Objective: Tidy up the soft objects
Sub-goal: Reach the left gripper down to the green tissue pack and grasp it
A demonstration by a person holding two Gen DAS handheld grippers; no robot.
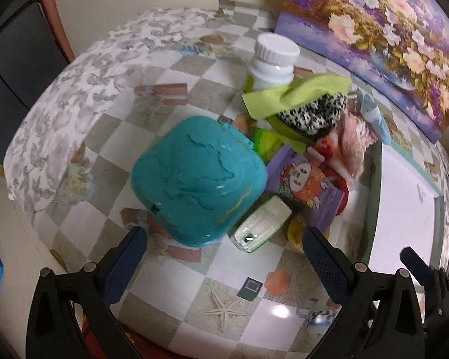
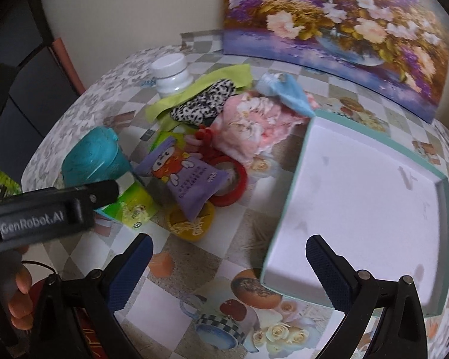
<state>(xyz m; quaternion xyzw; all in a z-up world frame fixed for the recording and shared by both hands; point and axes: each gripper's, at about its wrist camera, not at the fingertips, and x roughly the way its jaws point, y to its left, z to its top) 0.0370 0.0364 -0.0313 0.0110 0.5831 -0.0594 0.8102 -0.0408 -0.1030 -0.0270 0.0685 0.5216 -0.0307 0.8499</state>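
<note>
A heap of soft things lies mid-table: a pink fluffy cloth (image 2: 254,122) (image 1: 354,137), a leopard-print cloth (image 2: 203,101) (image 1: 314,113), a lime green cloth (image 2: 200,86) (image 1: 296,92), a light blue cloth (image 2: 287,92) (image 1: 374,116) and a purple cartoon pouch (image 2: 188,179) (image 1: 305,182). A shallow white tray with a teal rim (image 2: 287,206) (image 1: 374,197) lies to the right, empty. My left gripper (image 1: 224,257) is open above the table, just short of a teal plastic box (image 1: 199,176). My right gripper (image 2: 229,263) is open, over the tray's near left corner.
A white bottle (image 1: 274,59) (image 2: 172,73) stands behind the heap. A green tissue pack (image 1: 262,224) (image 2: 131,206), a red ring (image 2: 233,185) and a yellow disc (image 2: 191,224) lie by the pouch. A flower painting (image 2: 344,27) leans at the back. The table edge curves at left.
</note>
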